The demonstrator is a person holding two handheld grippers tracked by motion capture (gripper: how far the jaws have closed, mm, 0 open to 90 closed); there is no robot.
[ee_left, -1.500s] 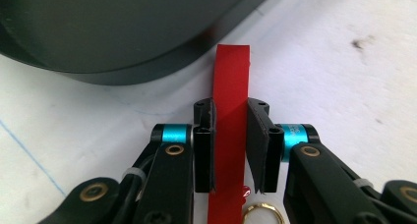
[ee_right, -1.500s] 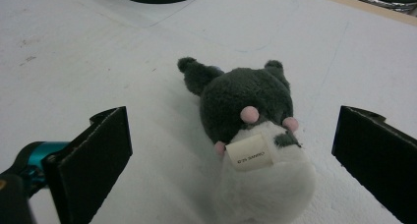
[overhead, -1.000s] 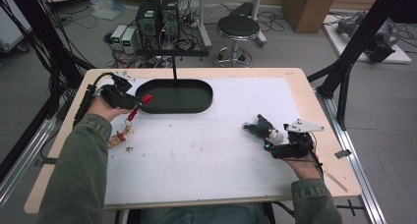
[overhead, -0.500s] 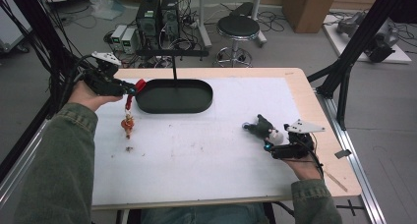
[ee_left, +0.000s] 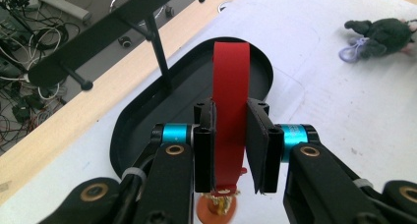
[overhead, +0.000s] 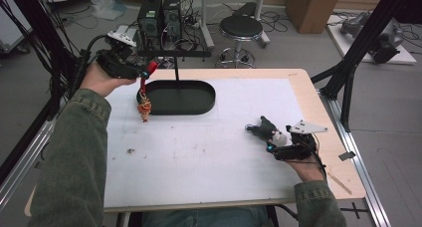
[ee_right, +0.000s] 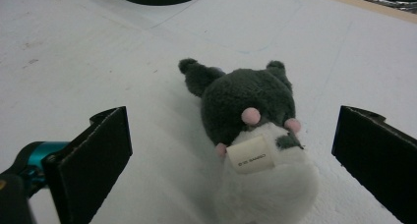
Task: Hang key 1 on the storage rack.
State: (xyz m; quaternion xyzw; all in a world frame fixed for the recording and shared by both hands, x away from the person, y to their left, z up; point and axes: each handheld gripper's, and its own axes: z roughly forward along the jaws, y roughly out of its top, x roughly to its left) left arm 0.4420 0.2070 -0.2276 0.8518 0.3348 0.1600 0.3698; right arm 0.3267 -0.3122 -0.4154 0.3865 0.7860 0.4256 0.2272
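My left gripper (overhead: pixel 145 70) is raised over the table's far left and shut on a red strap (ee_left: pixel 231 67). A small orange and gold charm (overhead: pixel 145 107) dangles from the strap above the white mat, beside the left end of a black oval base (overhead: pixel 199 105). From this base rise a post and a crossbar with pegs (ee_left: pixel 98 47). My right gripper (ee_right: pixel 231 160) rests near the right front, jaws wide apart. A dark grey and white plush toy (ee_right: pixel 251 130) lies between them on the mat, untouched by either pad; it appears in the high view as the plush (overhead: pixel 266 130).
A white mat (overhead: pixel 199 152) covers most of the wooden table (overhead: pixel 303 92). A small crumb (overhead: pixel 132 151) lies on the mat at the left. A thin stick (overhead: pixel 341 182) and a dark scrap (overhead: pixel 347 156) lie near the right edge. A black frame strut (overhead: pixel 348 87) stands at the right corner.
My left gripper has risen and moved toward the far left, lifting the charm off the mat so it hangs free by the base. The right gripper and plush have not moved.
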